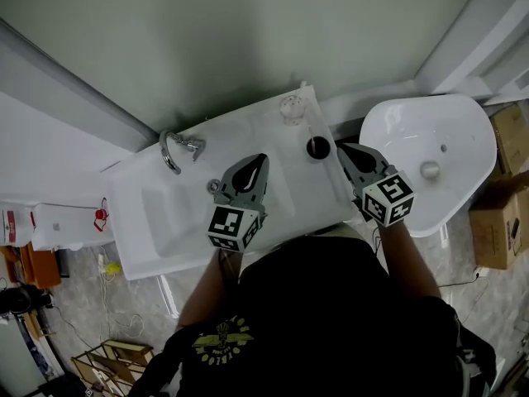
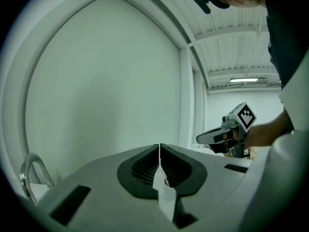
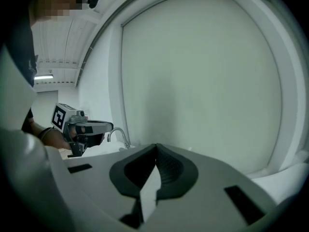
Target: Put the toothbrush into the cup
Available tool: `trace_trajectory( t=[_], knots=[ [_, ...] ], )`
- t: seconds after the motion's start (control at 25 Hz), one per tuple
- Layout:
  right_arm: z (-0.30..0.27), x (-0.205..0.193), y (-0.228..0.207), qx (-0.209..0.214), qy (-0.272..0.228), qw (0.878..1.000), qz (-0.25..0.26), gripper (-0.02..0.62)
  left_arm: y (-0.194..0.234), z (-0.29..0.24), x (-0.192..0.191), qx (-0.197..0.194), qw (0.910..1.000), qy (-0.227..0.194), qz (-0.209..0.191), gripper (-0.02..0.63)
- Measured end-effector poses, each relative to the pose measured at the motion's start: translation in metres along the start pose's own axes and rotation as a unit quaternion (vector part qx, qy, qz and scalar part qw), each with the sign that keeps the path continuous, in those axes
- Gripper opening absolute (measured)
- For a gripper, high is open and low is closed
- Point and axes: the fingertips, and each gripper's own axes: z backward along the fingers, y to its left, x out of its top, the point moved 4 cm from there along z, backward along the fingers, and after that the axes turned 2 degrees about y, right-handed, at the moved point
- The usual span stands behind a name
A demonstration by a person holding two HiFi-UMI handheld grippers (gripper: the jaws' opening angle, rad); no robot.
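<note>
A small round cup with a dark inside stands on the white washstand, near its right back corner. I cannot make out the toothbrush in any view. My left gripper hangs above the washstand's middle, left of the cup, jaws shut with nothing between them. My right gripper is just right of the cup, jaws also shut and empty. Both point nearly level at the pale wall. Each gripper view shows the other gripper off to the side, the right gripper and the left gripper.
A chrome tap curves over the sunken basin at the washstand's left. A clear round item sits at its back edge. A white bowl-shaped fixture stands to the right, with cardboard boxes beyond it. Clutter lies on the floor at left.
</note>
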Motion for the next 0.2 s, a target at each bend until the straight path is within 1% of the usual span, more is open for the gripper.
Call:
trace_trajectory(
  t=[0.2],
  knots=[
    [0.0069,-0.0024,-0.0054,0.001,0.004,1.0,0.0,0.012,0.0005,-0.0002,0.0023,0.014,0.9999,-0.003,0.003,0.018]
  ],
)
